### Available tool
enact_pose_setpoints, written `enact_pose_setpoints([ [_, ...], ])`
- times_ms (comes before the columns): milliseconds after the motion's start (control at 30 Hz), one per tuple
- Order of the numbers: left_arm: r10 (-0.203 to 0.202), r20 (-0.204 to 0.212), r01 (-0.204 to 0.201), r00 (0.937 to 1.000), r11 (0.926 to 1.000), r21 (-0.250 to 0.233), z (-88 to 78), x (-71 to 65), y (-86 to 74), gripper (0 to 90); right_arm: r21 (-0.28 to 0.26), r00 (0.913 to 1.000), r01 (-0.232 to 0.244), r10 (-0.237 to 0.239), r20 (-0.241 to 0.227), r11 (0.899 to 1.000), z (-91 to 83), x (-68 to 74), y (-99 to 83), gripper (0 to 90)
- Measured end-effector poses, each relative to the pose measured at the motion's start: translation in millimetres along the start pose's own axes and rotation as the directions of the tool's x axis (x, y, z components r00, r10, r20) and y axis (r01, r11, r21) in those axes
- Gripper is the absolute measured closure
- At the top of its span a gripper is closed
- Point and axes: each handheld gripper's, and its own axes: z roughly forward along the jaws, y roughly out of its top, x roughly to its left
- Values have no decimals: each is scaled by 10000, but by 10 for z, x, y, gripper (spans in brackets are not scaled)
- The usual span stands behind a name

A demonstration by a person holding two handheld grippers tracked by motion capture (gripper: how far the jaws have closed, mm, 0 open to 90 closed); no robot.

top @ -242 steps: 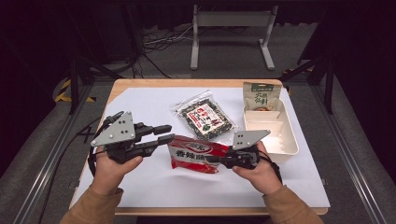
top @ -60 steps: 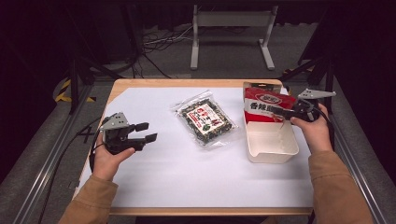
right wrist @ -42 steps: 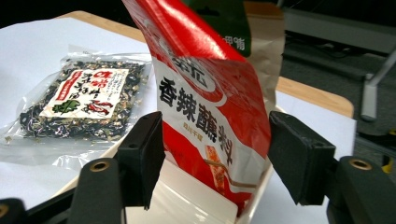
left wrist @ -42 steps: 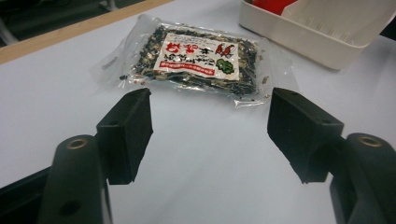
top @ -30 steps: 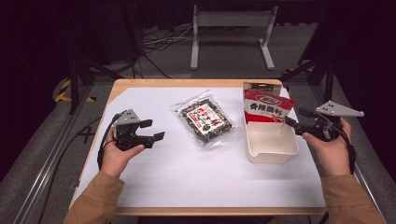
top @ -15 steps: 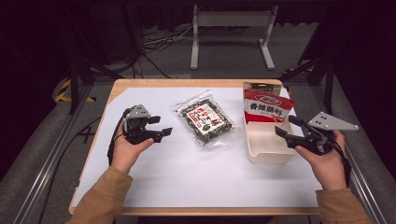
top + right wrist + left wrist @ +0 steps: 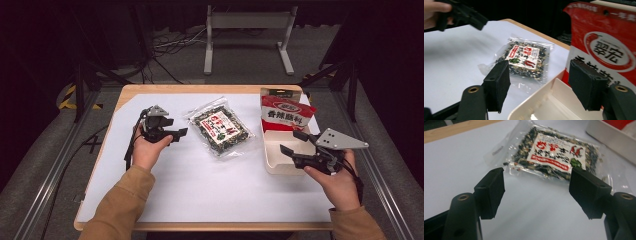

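Beside the clear seaweed packet [image 7: 220,131] at the middle of the surface [image 7: 200,185] — left gripper [image 7: 176,135] just to its left, jaws wide apart, holding nothing. Right of the packet: white tray [image 7: 272,162], red snack bag [image 7: 285,114] standing at its far end. Right gripper [image 7: 292,142] over the tray — jaws wide, empty.

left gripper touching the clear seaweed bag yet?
Apart. In the left gripper view, bare white table cover separates both open fingers of the left gripper from the seaweed bag.
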Motion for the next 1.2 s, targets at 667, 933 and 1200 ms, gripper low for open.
enact_pose_setpoints([
  [667,-313,-720,329,9969,9992,213,494,278,227,251,268,9981,130,-113,-612,9996,68,180,-149,333],
  [933,277,-1381,-235,9900,9992,320,576,384,339,396,357,9981,200,-179,-589,9992,16,270,-197,332],
  [1200,-175,-1064,230,9942,9984,508,816,566,394,425,519,9991,-10,32,-424,9987,-64,309,-292,330],
])
